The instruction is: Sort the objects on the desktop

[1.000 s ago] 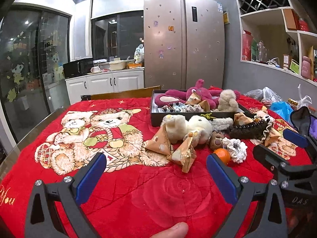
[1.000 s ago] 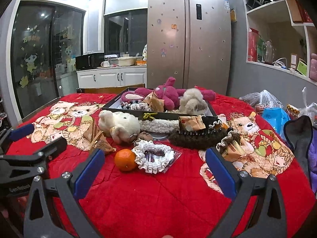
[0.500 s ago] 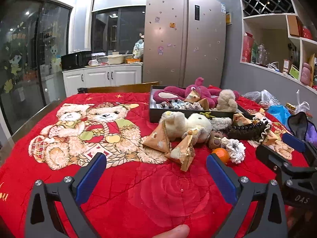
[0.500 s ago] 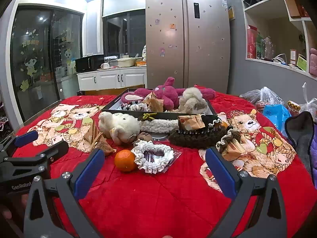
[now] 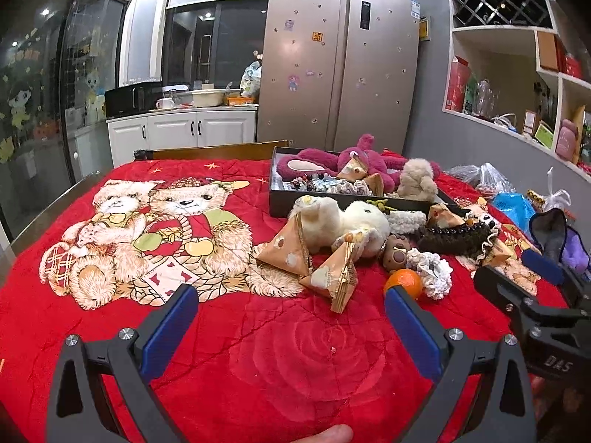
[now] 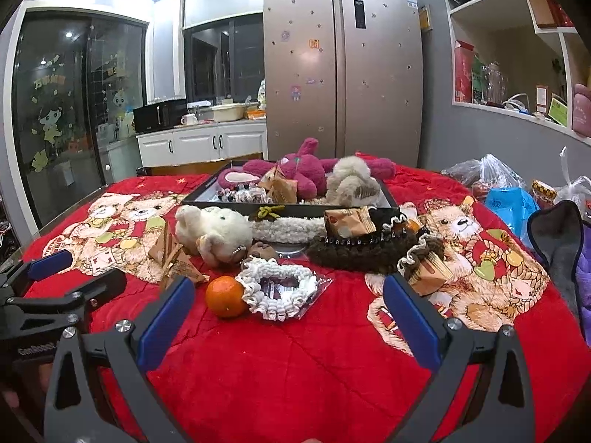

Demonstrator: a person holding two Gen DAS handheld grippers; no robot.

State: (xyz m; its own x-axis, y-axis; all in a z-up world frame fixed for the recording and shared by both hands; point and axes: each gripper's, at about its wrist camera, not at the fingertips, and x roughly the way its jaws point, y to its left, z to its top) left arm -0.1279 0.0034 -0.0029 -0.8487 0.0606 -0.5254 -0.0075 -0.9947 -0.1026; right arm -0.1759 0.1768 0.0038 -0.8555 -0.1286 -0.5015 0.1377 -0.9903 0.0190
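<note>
Both grippers spread, empty. Orange lies just far-left of right gripper, near the loose pile; right gripper closer than left gripper.

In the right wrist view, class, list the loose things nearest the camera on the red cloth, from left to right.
Left gripper → orange → white crocheted ring → ruffled tan packet.

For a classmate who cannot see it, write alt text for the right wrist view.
An open right claw hovers over a red blanket, facing an orange beside a white crocheted scrunchie. Behind lie a white plush toy and a dark tray holding plush toys.
</note>
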